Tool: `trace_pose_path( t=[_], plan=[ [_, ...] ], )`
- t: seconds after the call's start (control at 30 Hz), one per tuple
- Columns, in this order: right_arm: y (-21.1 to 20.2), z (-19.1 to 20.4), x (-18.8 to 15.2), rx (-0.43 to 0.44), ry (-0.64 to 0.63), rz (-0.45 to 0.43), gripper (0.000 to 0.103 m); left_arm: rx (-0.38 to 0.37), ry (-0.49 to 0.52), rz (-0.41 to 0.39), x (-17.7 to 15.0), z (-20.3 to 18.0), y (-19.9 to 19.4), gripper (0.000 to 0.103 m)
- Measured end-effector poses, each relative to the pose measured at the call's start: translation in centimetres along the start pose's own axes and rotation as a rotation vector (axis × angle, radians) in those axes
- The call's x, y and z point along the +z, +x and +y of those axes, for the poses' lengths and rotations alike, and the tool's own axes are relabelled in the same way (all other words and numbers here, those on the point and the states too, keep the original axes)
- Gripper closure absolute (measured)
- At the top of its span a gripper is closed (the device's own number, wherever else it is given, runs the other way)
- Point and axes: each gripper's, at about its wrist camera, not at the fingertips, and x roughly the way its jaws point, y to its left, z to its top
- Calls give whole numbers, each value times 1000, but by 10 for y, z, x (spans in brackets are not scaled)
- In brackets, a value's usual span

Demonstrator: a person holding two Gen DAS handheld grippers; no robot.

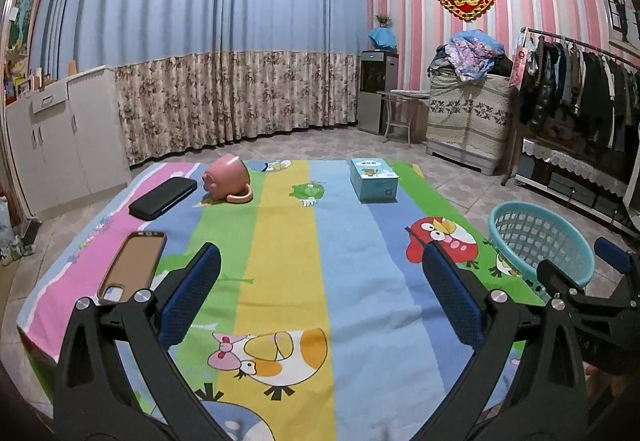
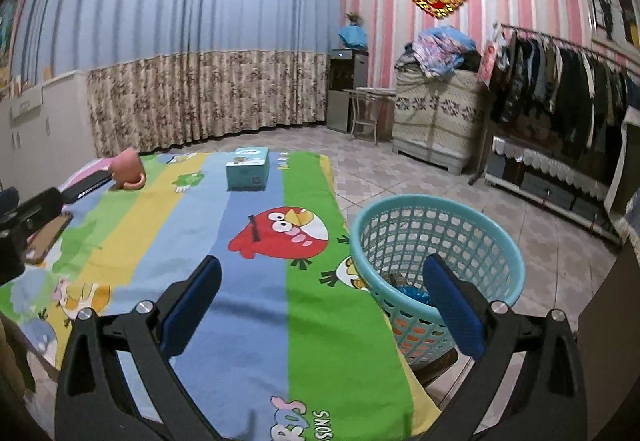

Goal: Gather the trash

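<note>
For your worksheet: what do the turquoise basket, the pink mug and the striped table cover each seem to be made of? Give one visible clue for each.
Basket: moulded plastic, judging by its even lattice of holes and smooth rolled rim.
Pink mug: probably glazed ceramic, possibly plastic; it looks smooth with a soft sheen and lies on its side.
Table cover: woven or terry-like cloth, matte, with printed cartoon birds and soft draping edges.

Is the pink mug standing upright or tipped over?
Tipped over: the pink mug lies on its side on the blanket, handle on the cloth.
</note>
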Motion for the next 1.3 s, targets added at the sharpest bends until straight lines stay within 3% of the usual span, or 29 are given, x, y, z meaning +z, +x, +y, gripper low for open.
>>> trace_pose_path(
  t=[0.27, 1.3],
  plan=[
    [-5, 3, 2, 34, 9, -16, 5, 14, -14, -4, -7, 5, 2, 5],
    [-3, 0, 5, 38, 37, -26, 5, 3, 19, -25, -16, -8, -2, 5]
  ],
)
